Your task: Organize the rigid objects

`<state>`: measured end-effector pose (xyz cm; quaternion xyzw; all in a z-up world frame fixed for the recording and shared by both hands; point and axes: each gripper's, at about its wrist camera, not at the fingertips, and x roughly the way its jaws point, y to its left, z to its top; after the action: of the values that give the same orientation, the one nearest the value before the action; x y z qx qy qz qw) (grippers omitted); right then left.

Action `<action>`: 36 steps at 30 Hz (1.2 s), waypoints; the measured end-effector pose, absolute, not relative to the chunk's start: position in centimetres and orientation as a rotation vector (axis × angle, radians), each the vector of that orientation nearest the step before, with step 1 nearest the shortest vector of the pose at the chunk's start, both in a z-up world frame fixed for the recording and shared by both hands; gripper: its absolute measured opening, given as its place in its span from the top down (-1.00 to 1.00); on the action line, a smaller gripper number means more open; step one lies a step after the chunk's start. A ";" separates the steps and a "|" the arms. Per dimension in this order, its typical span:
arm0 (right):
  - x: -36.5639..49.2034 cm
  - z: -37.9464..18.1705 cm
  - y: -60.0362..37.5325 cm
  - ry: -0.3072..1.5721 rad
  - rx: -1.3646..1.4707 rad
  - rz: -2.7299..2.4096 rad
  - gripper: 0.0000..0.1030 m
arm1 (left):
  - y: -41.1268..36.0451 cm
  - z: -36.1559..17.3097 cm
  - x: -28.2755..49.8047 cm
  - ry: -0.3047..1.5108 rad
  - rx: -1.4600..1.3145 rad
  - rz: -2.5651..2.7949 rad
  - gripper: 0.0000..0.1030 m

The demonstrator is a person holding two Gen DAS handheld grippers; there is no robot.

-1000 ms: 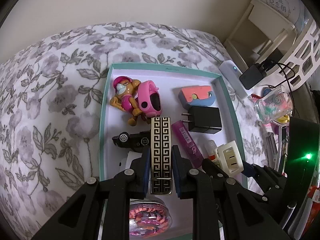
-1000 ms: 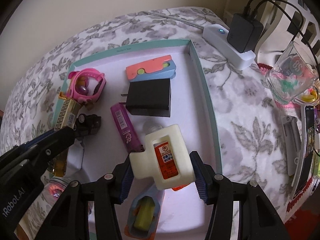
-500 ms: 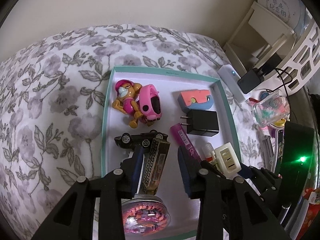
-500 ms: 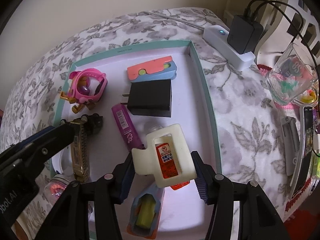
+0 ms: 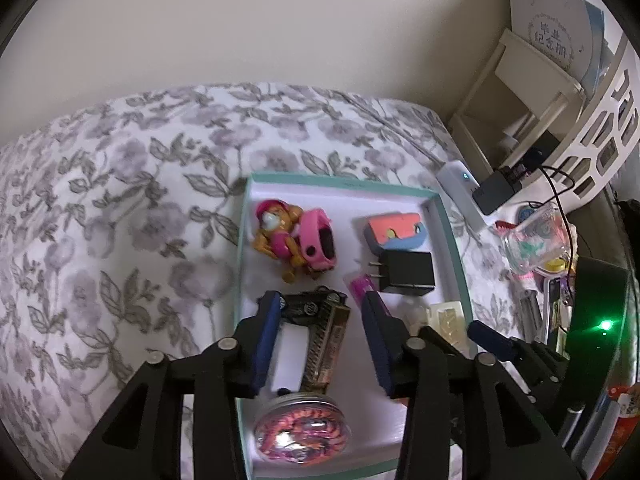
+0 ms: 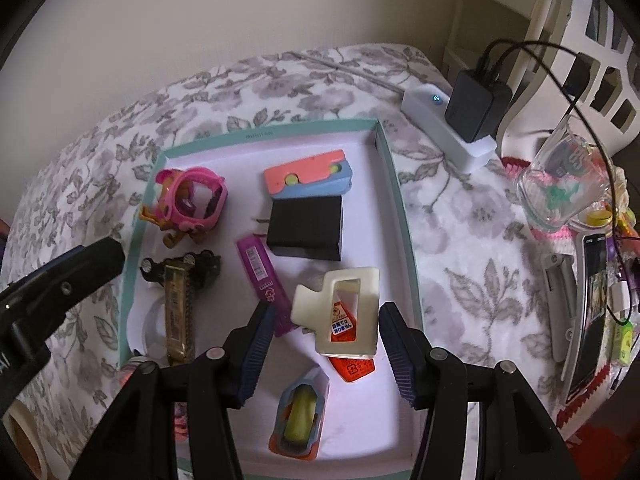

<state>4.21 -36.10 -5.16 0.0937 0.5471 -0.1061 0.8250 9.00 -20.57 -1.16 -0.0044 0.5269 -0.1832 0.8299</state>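
Note:
A teal-rimmed tray (image 5: 452, 224) (image 6: 404, 216) on the floral bedspread holds the objects. My left gripper (image 5: 320, 340) is open above a black-and-gold patterned bar (image 5: 326, 346) (image 6: 180, 312), which lies on its edge across a black toy car (image 5: 308, 306) (image 6: 182, 266). My right gripper (image 6: 326, 344) is open around a cream plastic clip (image 6: 344, 312), which lies over an orange-labelled glue bottle (image 6: 352, 366). The tray also holds a pink toy figure (image 5: 276, 230), a pink watch (image 6: 192, 200), a black charger (image 6: 306, 226), a purple tube (image 6: 264, 280) and an orange-blue case (image 6: 308, 178).
A round pink tin (image 5: 302, 430) and a blue-orange holder (image 6: 300, 416) lie at the tray's near end. A white power strip (image 6: 448, 132) with a black plug, a glass (image 6: 564, 188) and a phone (image 6: 592, 312) crowd the right side.
My left gripper let go of the patterned bar, opened wide and drew back; the bar tipped onto its edge. My right gripper opened and released the cream clip onto the tray.

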 end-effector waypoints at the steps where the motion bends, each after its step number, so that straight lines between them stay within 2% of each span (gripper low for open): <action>1: 4.2 -4.8 -36.1 1.153 0.202 -0.223 -0.13 | -20.4 -1.0 9.0 1.110 -0.007 -0.382 0.11; 6: 4.0 -3.6 -35.7 1.106 0.201 -0.218 -0.16 | -19.6 -0.8 9.2 1.087 0.013 -0.345 -0.12; 8: 4.0 -3.3 -35.7 1.092 0.197 -0.219 -0.35 | -19.3 -0.9 9.4 1.091 0.004 -0.335 -0.12; 12: 4.0 -3.2 -35.5 1.081 0.193 -0.215 -0.37 | -18.7 -1.5 9.7 1.103 0.004 -0.303 -0.12; 14: 4.1 -3.4 -35.3 1.080 0.189 -0.215 -0.48 | -18.3 -1.8 9.9 1.107 0.016 -0.281 -0.12; 17: 4.1 -3.6 -35.3 1.081 0.189 -0.212 -0.49 | -17.4 -2.2 10.3 1.114 0.015 -0.242 -0.17; 19: 4.2 -3.8 -35.3 1.081 0.193 -0.210 -0.50 | -16.8 -2.5 10.5 1.123 0.008 -0.218 -0.50; 20: 4.2 -3.8 -35.3 1.081 0.196 -0.210 -0.53 | -16.6 -2.6 10.6 1.125 0.006 -0.211 -0.53; 23: 4.2 -4.0 -35.4 1.078 0.207 -0.207 -0.79 | -15.9 -2.8 10.9 1.134 0.005 -0.182 -0.54; 27: 4.2 -4.0 -35.4 1.072 0.218 -0.207 -0.88 | -15.2 -3.4 11.2 1.144 0.024 -0.126 -0.59; 28: 4.2 -4.0 -35.4 1.069 0.219 -0.208 -0.99 | -15.0 -3.6 11.2 1.149 0.025 -0.116 -0.59; 36: 4.2 -4.5 -35.6 1.081 0.229 -0.217 -1.00 | -13.6 -4.3 11.6 1.164 0.011 -0.047 -0.62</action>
<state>4.24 -35.60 -4.47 0.1084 0.5123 -0.1027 0.8457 11.61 -13.62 -4.34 0.0053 0.5496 -0.0222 0.8351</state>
